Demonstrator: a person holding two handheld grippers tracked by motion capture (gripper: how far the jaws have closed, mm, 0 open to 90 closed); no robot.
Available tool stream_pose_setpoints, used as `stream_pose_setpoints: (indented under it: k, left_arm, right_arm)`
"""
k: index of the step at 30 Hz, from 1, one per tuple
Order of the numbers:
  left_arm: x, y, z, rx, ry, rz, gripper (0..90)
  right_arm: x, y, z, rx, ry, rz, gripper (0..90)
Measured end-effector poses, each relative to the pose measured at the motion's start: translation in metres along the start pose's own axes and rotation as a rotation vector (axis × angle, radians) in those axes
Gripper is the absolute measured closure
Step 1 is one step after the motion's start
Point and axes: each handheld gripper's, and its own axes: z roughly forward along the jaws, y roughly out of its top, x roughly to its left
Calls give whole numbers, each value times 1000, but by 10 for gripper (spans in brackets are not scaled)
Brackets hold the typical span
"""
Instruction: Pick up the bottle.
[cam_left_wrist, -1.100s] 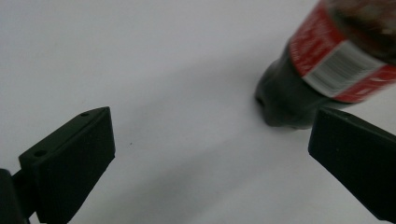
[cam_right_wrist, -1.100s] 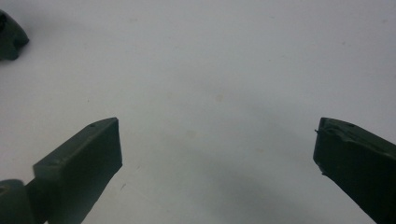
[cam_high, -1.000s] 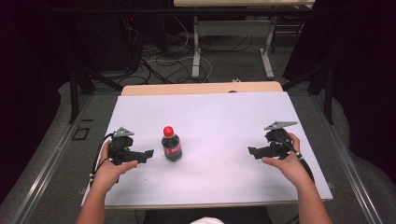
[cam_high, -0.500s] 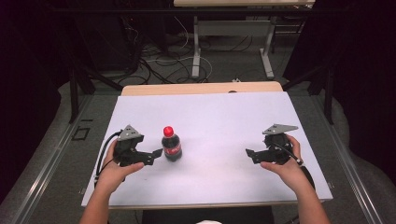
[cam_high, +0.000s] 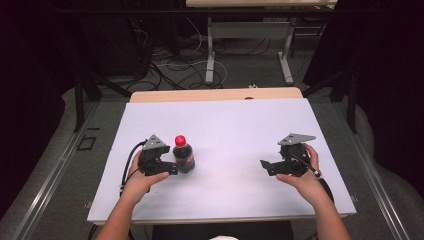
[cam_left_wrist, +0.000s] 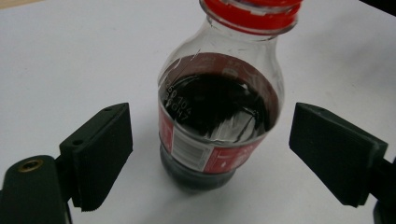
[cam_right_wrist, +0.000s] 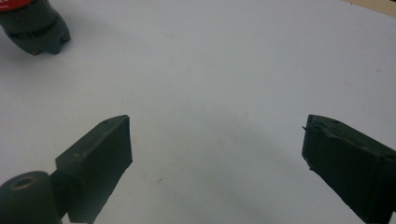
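The bench (cam_high: 235, 120) carries a pale, matte white sheet over a light wooden top, whose bare far edge (cam_high: 215, 94) shows as a tan strip. Around it the floor (cam_high: 65, 165) is grey, with metal rails (cam_high: 47, 182) running along both sides. Beyond the bench a second table (cam_high: 250, 30) stands on a white metal frame, and loose cables (cam_high: 170, 62) lie tangled on the floor beneath it. Dark curtains (cam_high: 380, 70) close off the left and right sides, leaving the room dim while the bench top is evenly lit
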Motion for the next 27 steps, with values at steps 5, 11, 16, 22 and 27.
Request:
stream_pose_setpoints:
  k: [5,11,16,22,27]
  left_arm:
    - [-4,-1,13,15,30,28,157]
    - [-6,-2,15,-7,32,35,199]
    - [-6,-3,15,-14,46,78,279]
    - [-7,-4,17,-18,52,72,278]
    - [-6,-4,19,-12,46,67,274]
  right_arm:
    - [1,0,0,-3,1,-6,78]
    - [1,-2,3,8,-2,-5,78]
    - [3,-1,4,11,4,-8,78]
    - [4,-1,4,8,4,-8,78]
    - [5,0,5,7,10,-20,78]
